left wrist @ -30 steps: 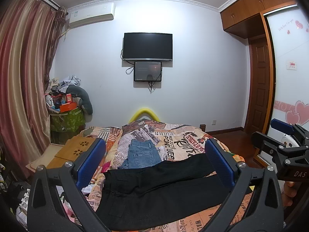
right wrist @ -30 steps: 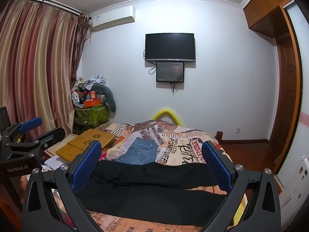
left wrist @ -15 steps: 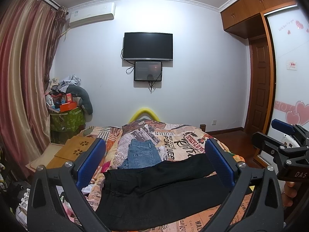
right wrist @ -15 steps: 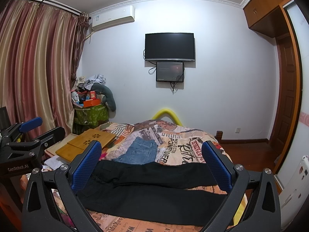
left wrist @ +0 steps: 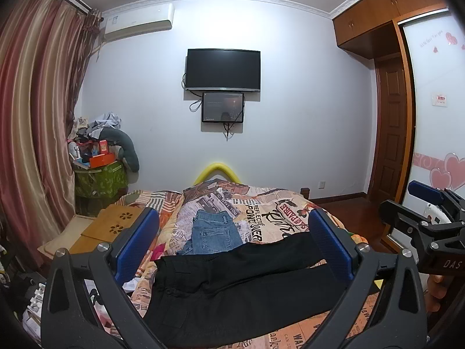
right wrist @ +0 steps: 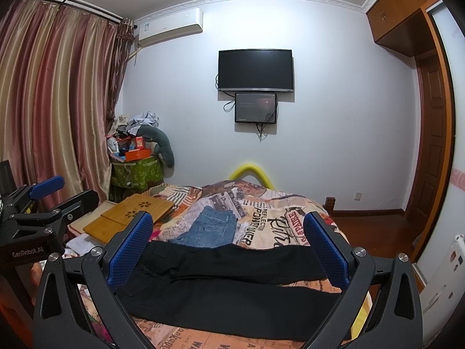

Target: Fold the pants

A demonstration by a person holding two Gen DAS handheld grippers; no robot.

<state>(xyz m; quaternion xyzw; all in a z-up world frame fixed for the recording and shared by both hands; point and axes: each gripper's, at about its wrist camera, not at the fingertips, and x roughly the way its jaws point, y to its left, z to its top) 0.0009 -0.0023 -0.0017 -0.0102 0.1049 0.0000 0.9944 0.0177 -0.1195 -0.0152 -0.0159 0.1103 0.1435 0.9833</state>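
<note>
While both tongs hang spread wide with nothing in them, we log left gripper (left wrist: pixel 234 244) and right gripper (right wrist: pixel 229 242) above the near edge of the bed (left wrist: pixel 270 206), neither touching cloth. Black pants (left wrist: pixel 238 279) lie flat ahead and below, just inside that near edge, long axis running across the bed: waistband toward the left edge, legs toward the right edge. We judge left tong nearer the waist, right tong nearer the leg ends (right wrist: pixel 305 261); nothing folded yet. Beyond the pants, folded blue jeans (left wrist: pixel 213 232) sit mid-bed, just behind them, maybe touching, hard to tell. Wooden lap tray (right wrist: pixel 130 218) sits off the bed's left edge, well apart. Nothing blocks the drop onto the pants.
</note>
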